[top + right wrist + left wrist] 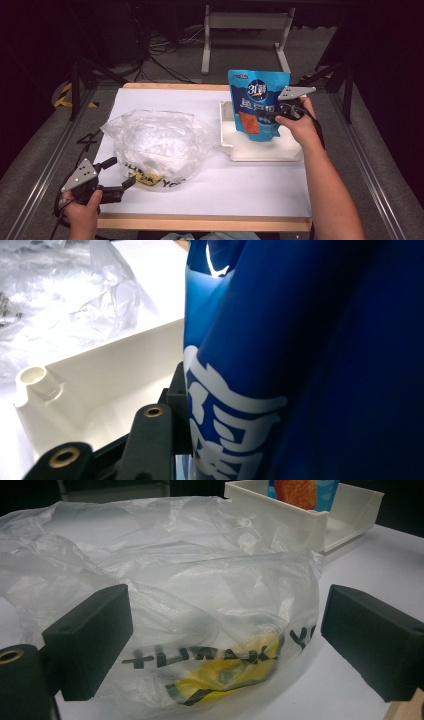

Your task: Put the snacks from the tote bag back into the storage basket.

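Your high view looks forward and down over the whole bench. Your left gripper view sits low, facing the plastic bag close ahead of its fingers. Your right gripper view presses against the blue pouch. All three share the white tray.

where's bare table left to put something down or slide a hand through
Free: the white table strip between the tray and the near wooden edge, and the far strip behind the plastic bag. Crowded: the left, where the bag spreads with the left tool at it; the tray, where the right tool holds the blue pouch.
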